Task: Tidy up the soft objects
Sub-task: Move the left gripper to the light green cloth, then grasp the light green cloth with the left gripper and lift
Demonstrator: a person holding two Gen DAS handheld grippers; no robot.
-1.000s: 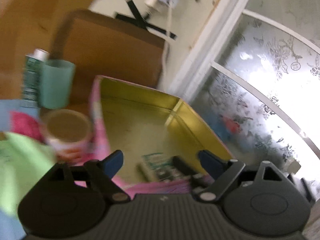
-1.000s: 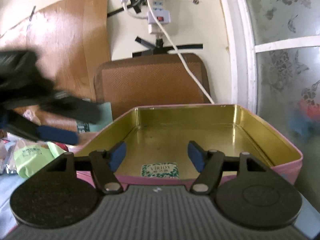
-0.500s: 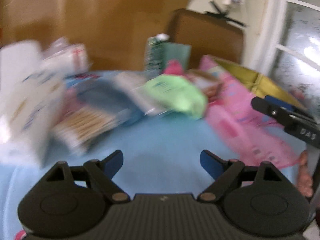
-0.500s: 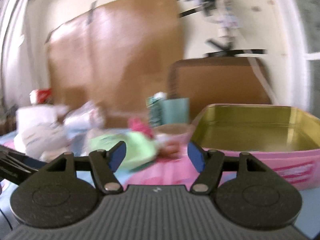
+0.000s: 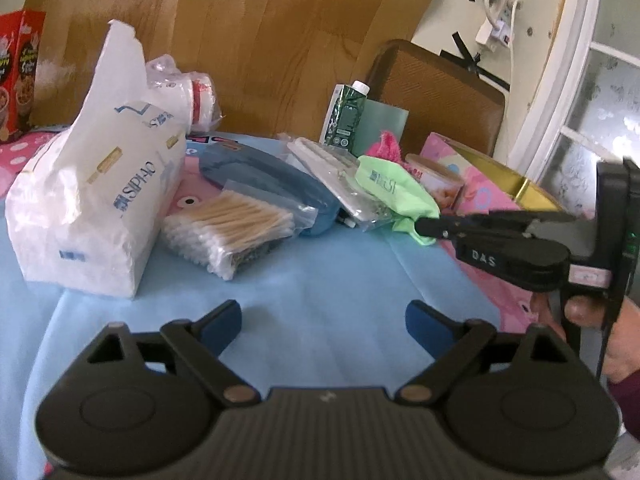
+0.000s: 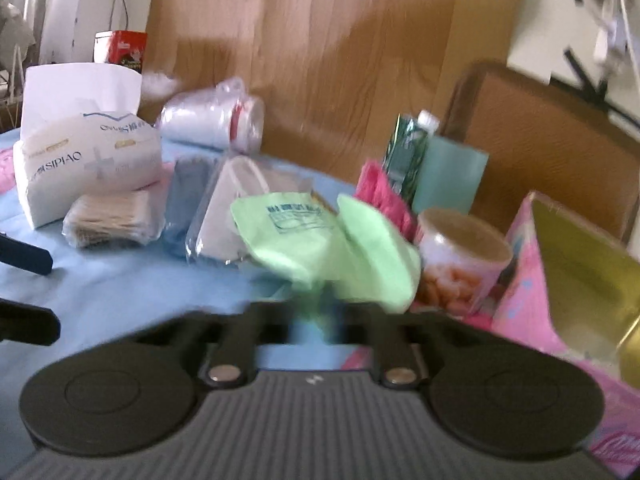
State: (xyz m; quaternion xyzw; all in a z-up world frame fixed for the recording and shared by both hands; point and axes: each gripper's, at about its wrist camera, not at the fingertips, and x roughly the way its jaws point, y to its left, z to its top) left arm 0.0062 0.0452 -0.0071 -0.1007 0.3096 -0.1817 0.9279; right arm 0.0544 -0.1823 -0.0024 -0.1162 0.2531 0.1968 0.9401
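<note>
A light green soft cloth lies on the blue tablecloth, next to a pink fluffy item. My right gripper is shut on the cloth's near corner; in the right wrist view the cloth fills the space just ahead of its closed fingers. My left gripper is open and empty above the bare blue cloth. A white tissue pack, a cotton swab bag and a blue soft pouch lie to the left.
An open pink tin with a gold inside stands at the right. A snack cup, a green carton and a teal box stand behind the cloth. A chair back and wooden board are behind the table.
Both grippers swung left from the tin to the pile of items. My right gripper went from open to shut on the green cloth. The left stayed open.
</note>
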